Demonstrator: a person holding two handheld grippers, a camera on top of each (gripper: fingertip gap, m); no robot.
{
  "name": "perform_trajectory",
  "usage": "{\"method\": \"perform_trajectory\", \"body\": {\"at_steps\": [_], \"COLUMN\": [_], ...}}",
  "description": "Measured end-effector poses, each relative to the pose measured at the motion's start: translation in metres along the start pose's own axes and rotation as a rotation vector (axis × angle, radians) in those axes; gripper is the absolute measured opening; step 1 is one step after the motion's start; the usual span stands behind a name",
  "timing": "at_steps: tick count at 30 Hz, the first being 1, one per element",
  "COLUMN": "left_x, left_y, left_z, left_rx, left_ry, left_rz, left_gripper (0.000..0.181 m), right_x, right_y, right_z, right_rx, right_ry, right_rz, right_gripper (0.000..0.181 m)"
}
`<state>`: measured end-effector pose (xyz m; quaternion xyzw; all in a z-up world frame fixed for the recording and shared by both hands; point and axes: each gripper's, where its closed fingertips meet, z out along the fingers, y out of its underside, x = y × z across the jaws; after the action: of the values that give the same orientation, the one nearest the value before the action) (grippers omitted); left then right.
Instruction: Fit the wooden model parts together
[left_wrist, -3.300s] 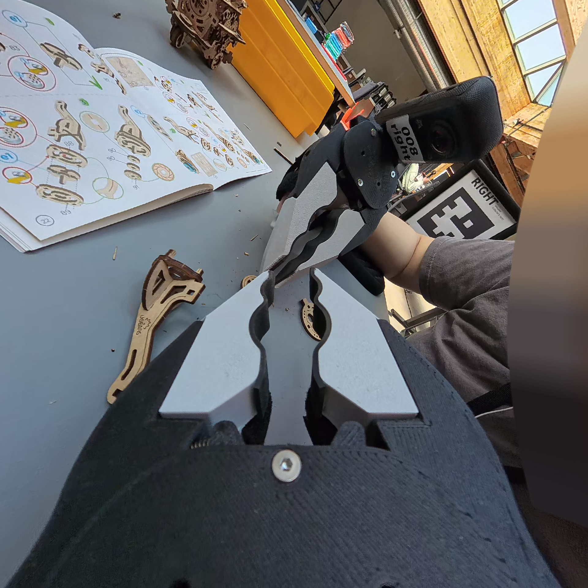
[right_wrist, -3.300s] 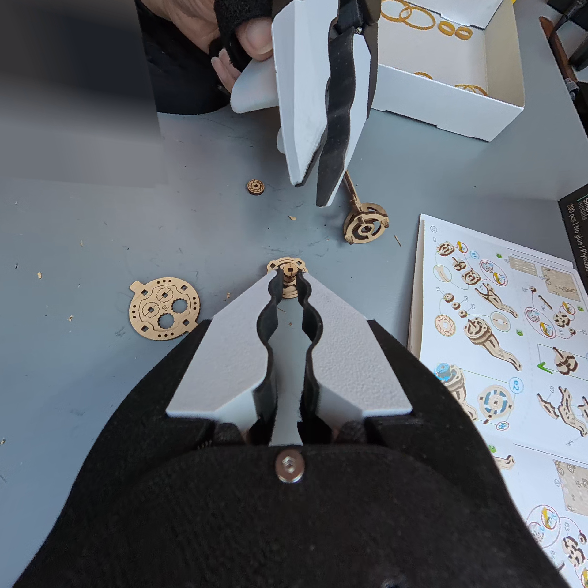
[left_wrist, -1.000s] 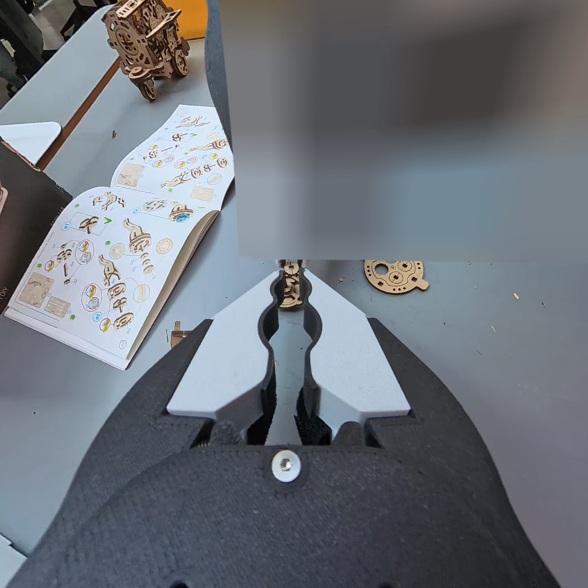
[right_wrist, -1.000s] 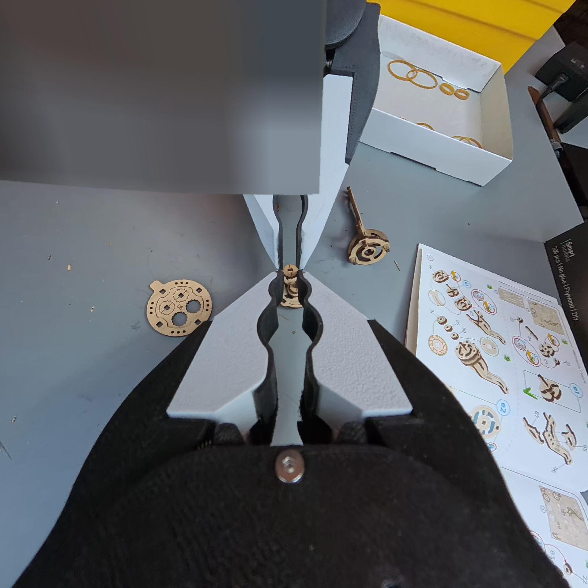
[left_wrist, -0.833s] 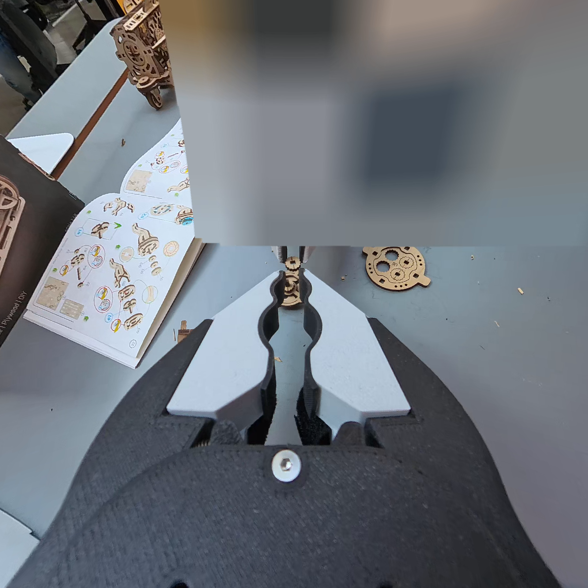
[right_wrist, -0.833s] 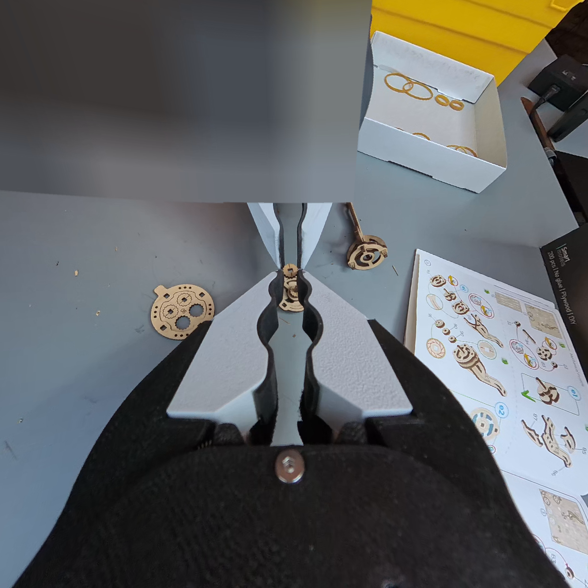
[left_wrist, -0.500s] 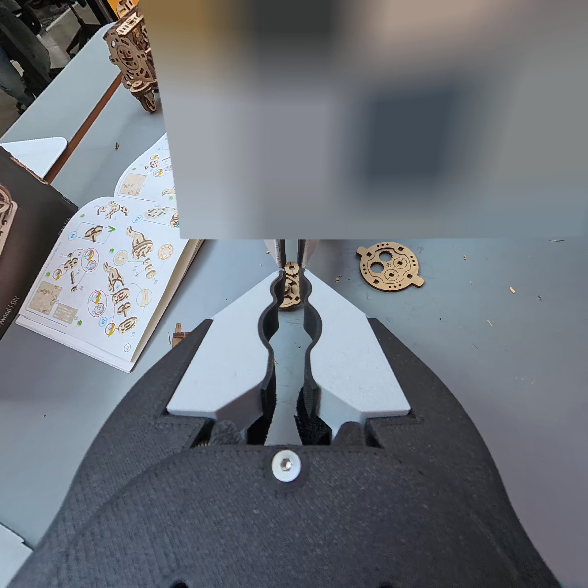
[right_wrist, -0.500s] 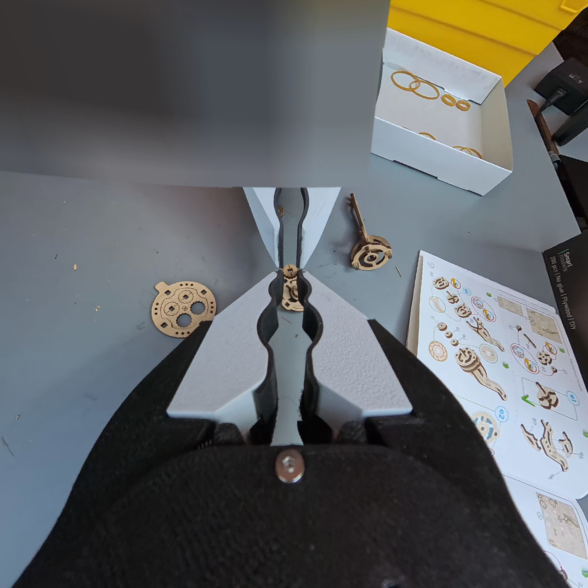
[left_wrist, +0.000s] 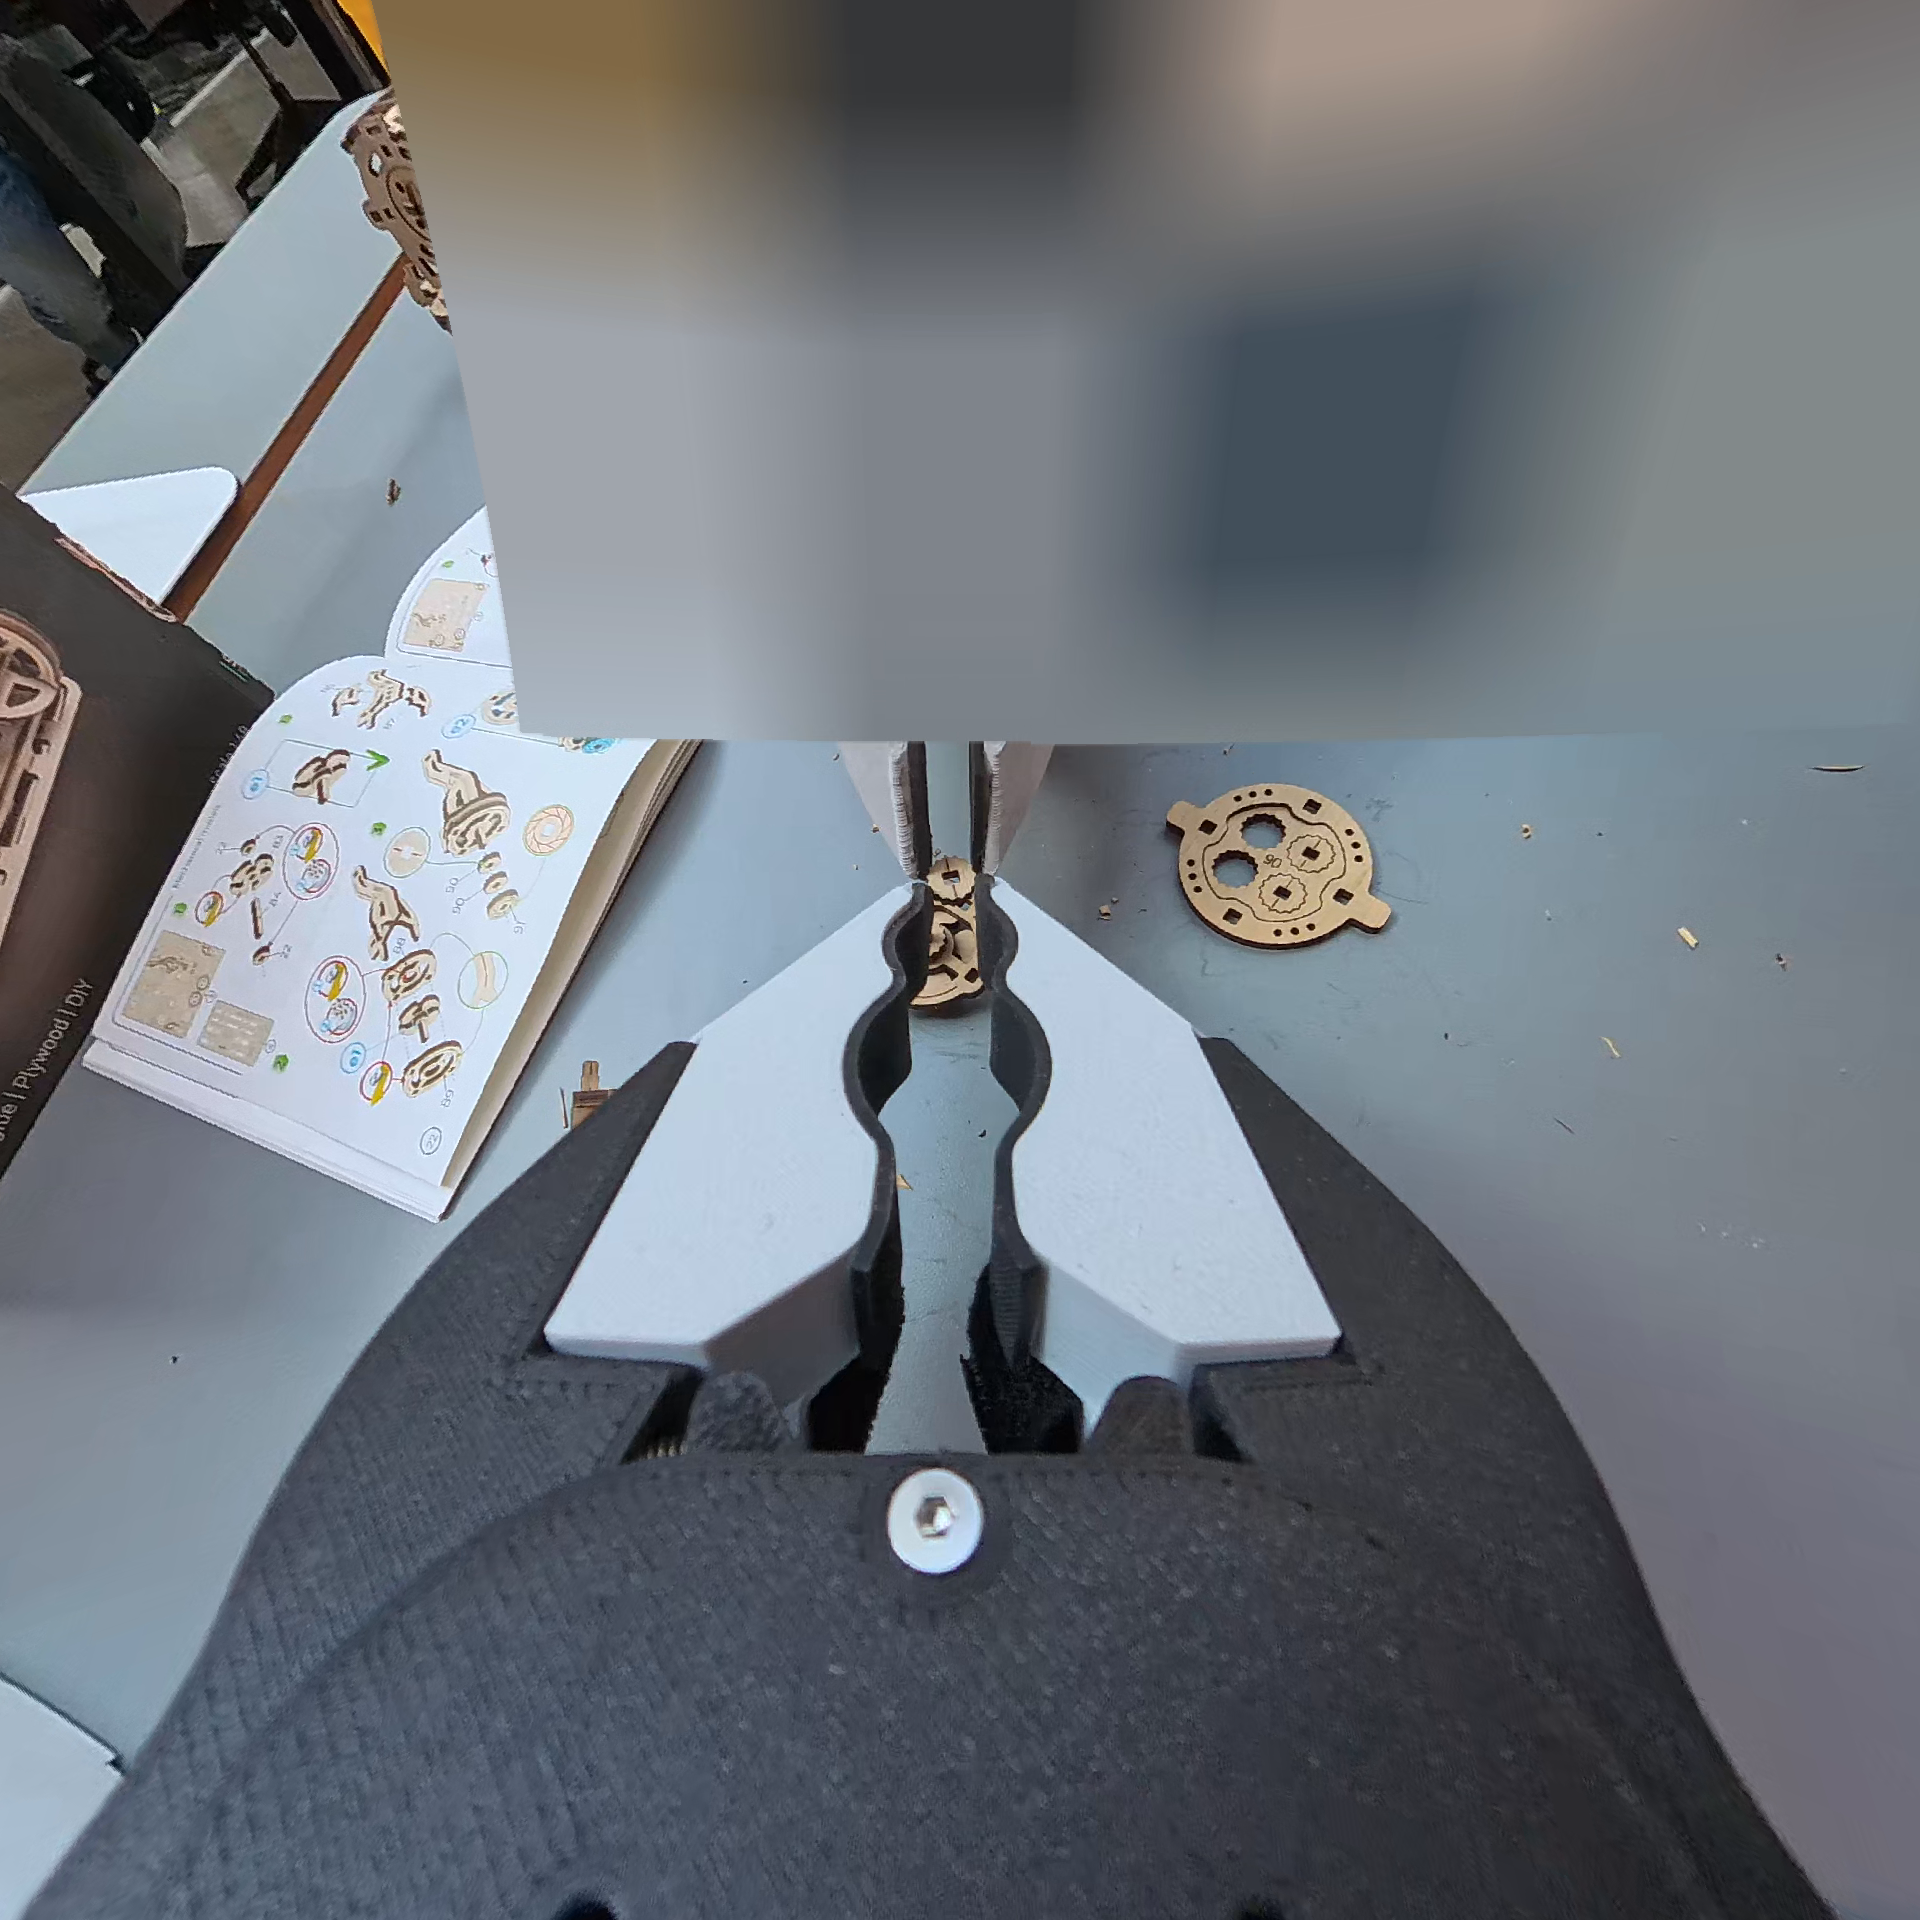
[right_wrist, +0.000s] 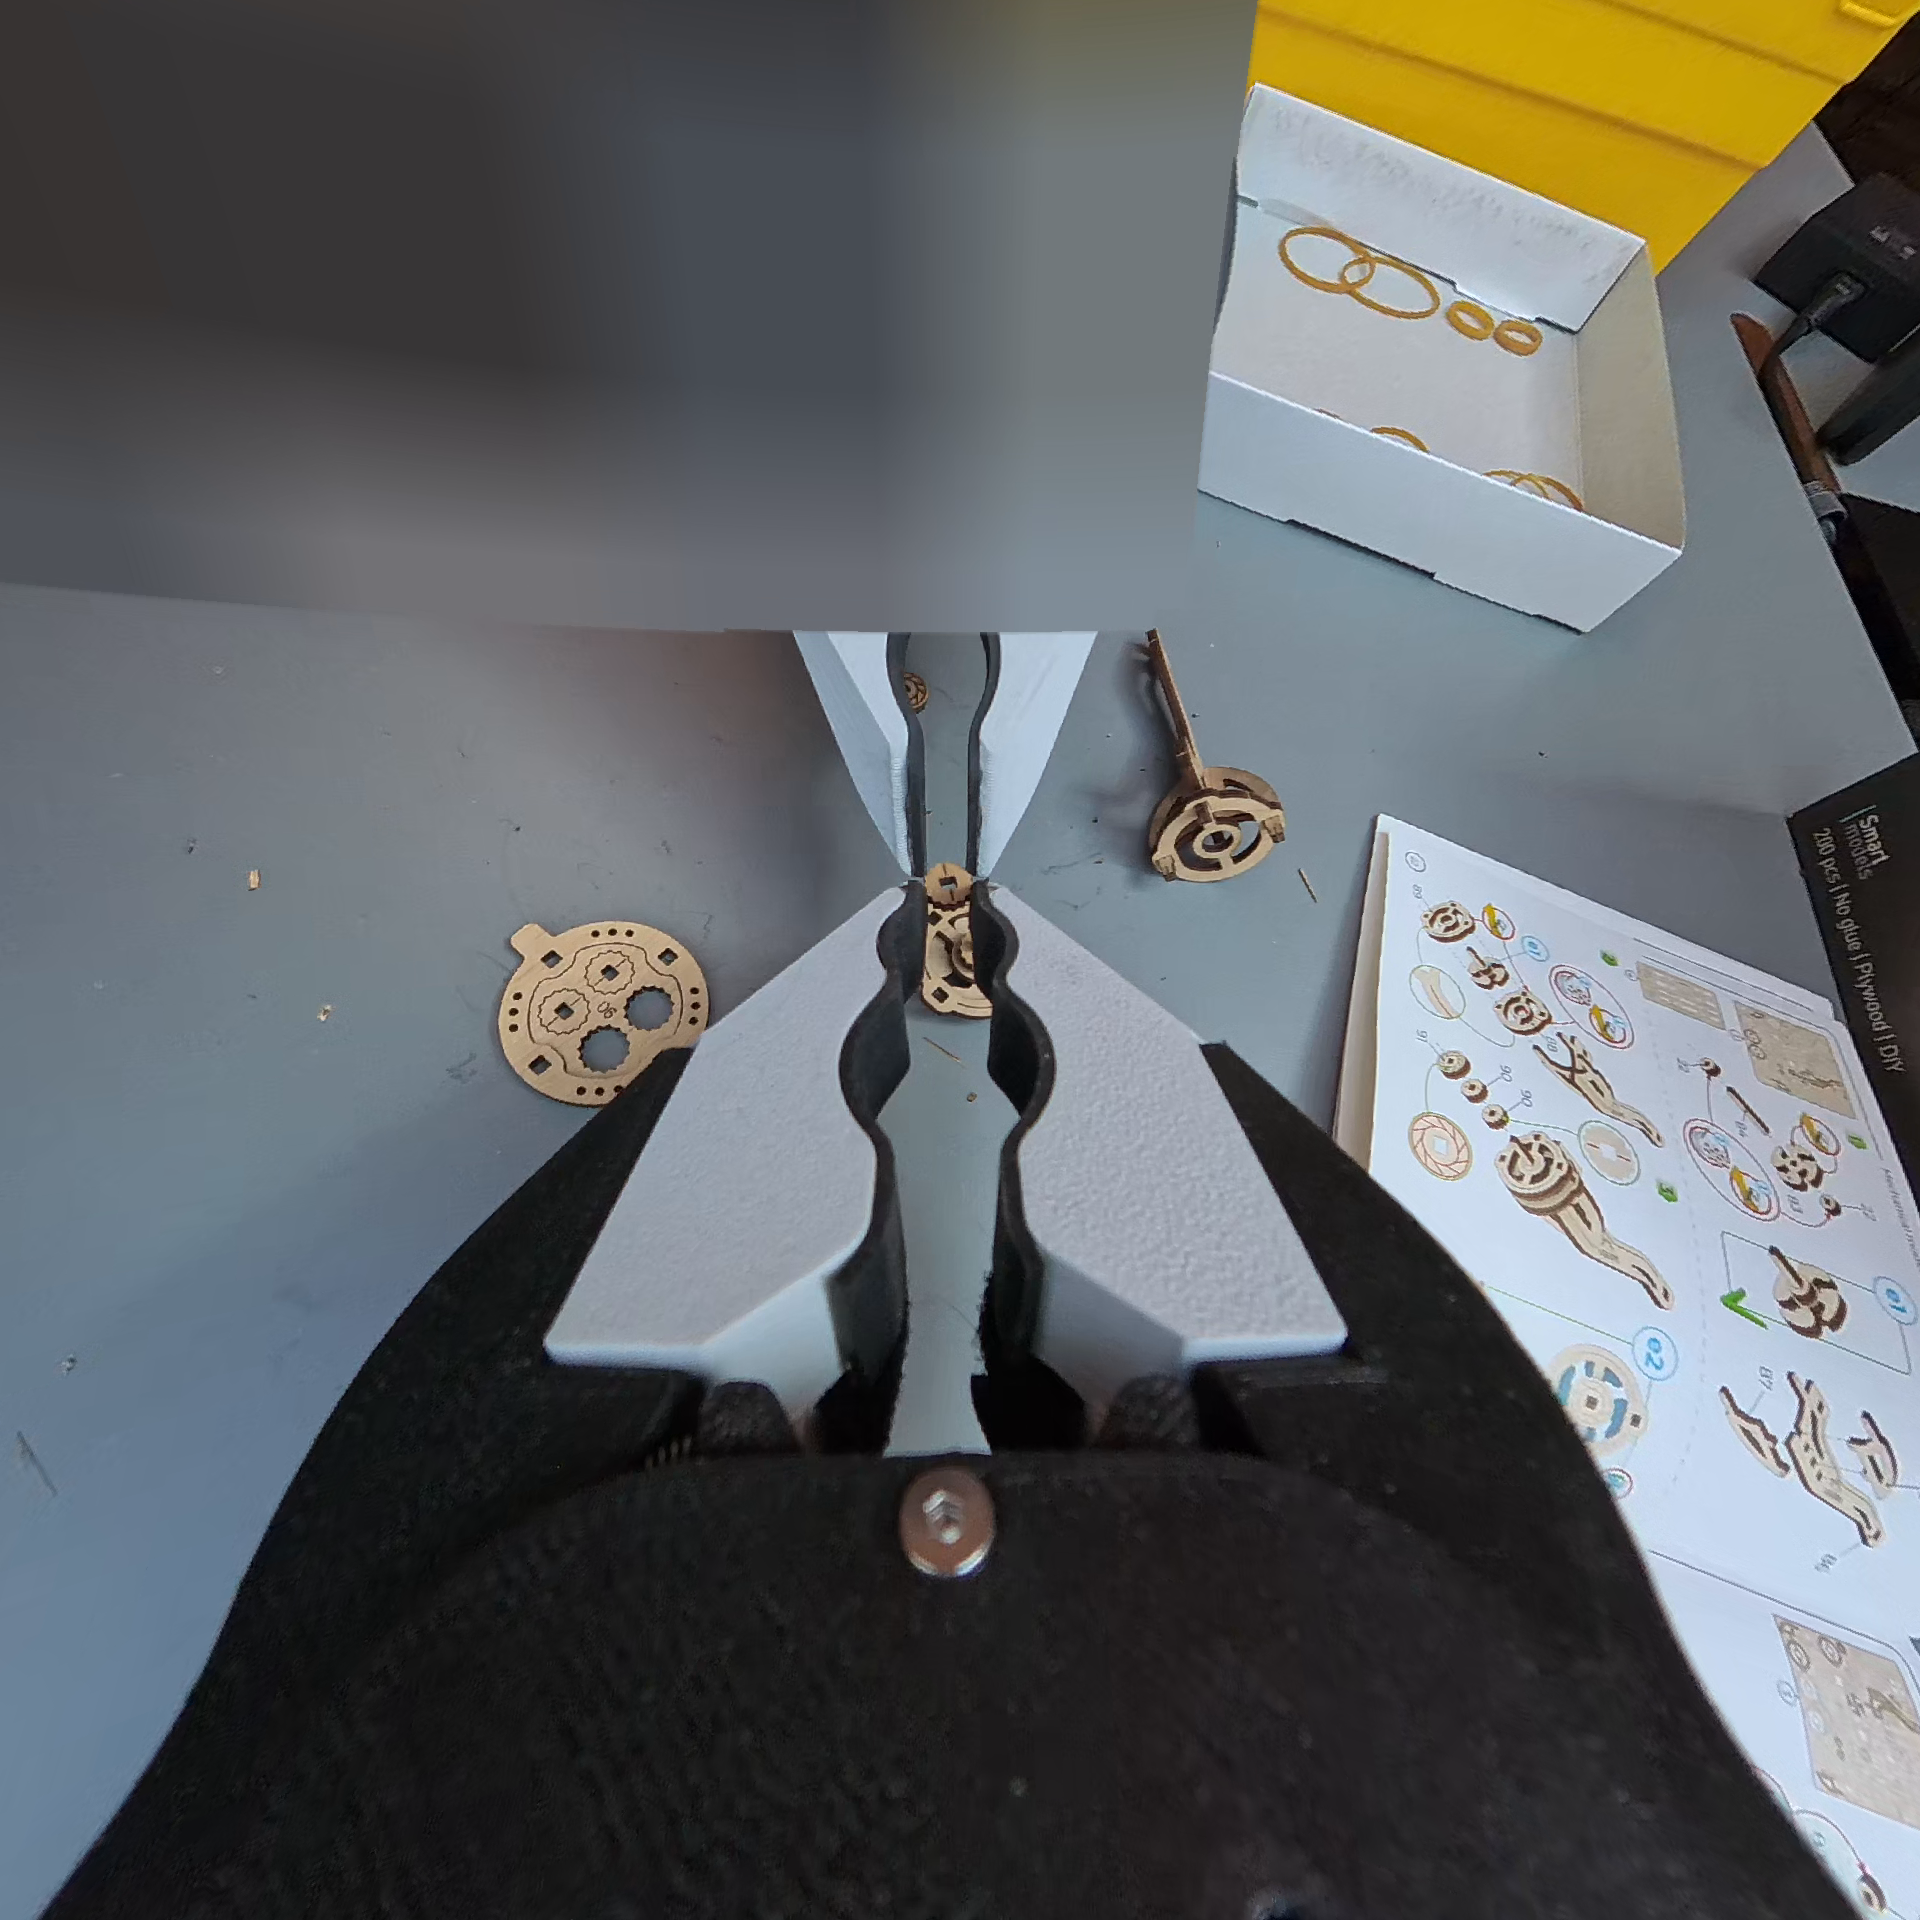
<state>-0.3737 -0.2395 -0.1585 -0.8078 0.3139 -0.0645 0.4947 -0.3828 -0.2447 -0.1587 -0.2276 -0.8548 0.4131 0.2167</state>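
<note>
A small wooden gear assembly (left_wrist: 943, 951) hangs above the grey table (left_wrist: 1558, 1143), pinched between both grippers tip to tip. My left gripper (left_wrist: 948, 896) is shut on it from the near side. The right gripper (left_wrist: 948, 831) comes in from the far side and closes on its small toothed end. In the right wrist view the same assembly (right_wrist: 954, 966) sits between my right gripper's (right_wrist: 948, 896) narrow fingers, with the left gripper (right_wrist: 943, 821) opposite. Blur patches hide both far gripper bodies.
A round perforated wooden plate (left_wrist: 1278, 868) (right_wrist: 603, 1013) lies flat nearby. A wooden stalk with a ring head (right_wrist: 1210, 831) lies beside the open instruction booklet (right_wrist: 1662, 1195) (left_wrist: 364, 914). A white box (right_wrist: 1434, 530) holds rubber bands. A black box (left_wrist: 62, 831) and a built wooden model (left_wrist: 400, 208) stand farther off. The grippers are tip to tip, or close to it. Left tips and right tips are each some 7 cm from the round perforated wooden plate (right_wrist: 603, 1013). It turns up in the left wrist view (left_wrist: 1272, 857) as well.
Since 3.3 s ago the two grippers have swung to face each other and met tip to tip on the gear assembly. Over the last second they hold nearly still.
</note>
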Motion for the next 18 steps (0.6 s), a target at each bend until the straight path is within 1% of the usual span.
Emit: {"method": "perform_trajectory", "body": {"at_steps": [3,6,13,18], "left_x": [0.0007,-0.0004,0.0002,-0.0001], "left_y": [-0.0006,-0.0002,0.0007,0.0003], "left_z": [-0.0002,0.0001,0.0005,0.0003], "left_rx": [0.004,0.000,0.000,0.001], "left_ry": [0.003,-0.007,-0.002,-0.007], "left_rz": [-0.002,0.005,-0.002,0.005], "left_gripper": [0.010,0.006,0.009,0.007], "right_x": [0.0006,0.0002,0.0005,-0.0001], "right_y": [-0.0009,-0.0037,-0.0022,-0.0021], "right_z": [-0.0006,-0.0016,-0.0007,-0.0005], "right_rx": [0.005,0.023,0.009,0.010], "right_ry": [0.002,-0.004,0.006,0.001], "right_rz": [0.002,0.011,-0.005,-0.001], "right_gripper": [0.007,0.007,0.007,0.007]}}
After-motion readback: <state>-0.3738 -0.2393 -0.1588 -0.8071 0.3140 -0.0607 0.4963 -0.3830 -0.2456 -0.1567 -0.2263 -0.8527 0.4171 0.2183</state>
